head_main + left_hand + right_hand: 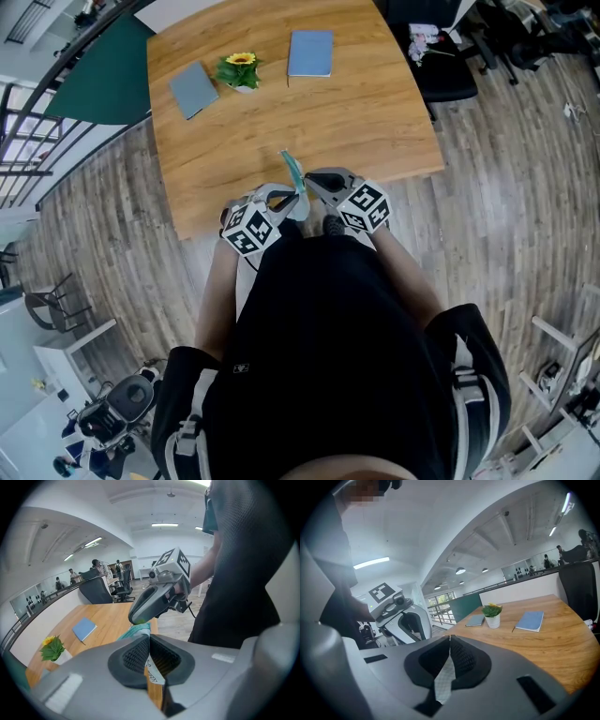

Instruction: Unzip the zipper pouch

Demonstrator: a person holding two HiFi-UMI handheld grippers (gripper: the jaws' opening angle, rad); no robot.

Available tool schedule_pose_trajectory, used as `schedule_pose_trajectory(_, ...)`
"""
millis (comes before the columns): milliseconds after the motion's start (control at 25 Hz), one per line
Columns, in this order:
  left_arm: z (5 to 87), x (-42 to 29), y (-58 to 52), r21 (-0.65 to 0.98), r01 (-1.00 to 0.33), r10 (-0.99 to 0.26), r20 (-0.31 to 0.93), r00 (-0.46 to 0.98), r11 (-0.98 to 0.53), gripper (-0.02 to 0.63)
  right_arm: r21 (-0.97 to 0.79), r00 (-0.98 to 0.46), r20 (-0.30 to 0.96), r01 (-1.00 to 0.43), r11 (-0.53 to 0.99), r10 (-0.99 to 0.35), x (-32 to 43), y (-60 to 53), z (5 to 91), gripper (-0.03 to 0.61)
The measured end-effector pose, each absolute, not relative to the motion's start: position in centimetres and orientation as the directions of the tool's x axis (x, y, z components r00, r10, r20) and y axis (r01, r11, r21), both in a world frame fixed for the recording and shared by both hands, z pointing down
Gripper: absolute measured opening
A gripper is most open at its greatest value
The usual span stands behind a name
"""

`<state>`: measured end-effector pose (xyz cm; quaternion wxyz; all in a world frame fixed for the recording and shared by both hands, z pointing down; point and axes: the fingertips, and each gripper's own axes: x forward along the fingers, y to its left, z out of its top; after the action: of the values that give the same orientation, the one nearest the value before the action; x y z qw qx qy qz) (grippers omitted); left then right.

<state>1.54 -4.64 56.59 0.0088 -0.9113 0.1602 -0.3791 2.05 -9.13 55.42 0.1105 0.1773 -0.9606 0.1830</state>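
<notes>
Black top (328,356) nearest — left gripper (149,641) and right gripper (450,641) both clamp the teal pouch (292,172); likely soft, light, floppy — pinch its edges.

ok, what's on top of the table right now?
A grey notebook, a potted sunflower and a blue notebook at the far side. The teal pouch, in the left gripper and right gripper, covers the table near edge; anything there is hidden.
</notes>
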Motion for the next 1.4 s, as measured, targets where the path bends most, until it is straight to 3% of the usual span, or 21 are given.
schedule_pose_trajectory(1400, 55.1, 2.6, -5.0, -0.133, -0.231, -0.258, 0.684, 0.682, -0.964, 0.005, -0.286, -0.871, 0.319, -0.464, 0.838, -0.374, 2.6, -12.1, 56.3, 0.012)
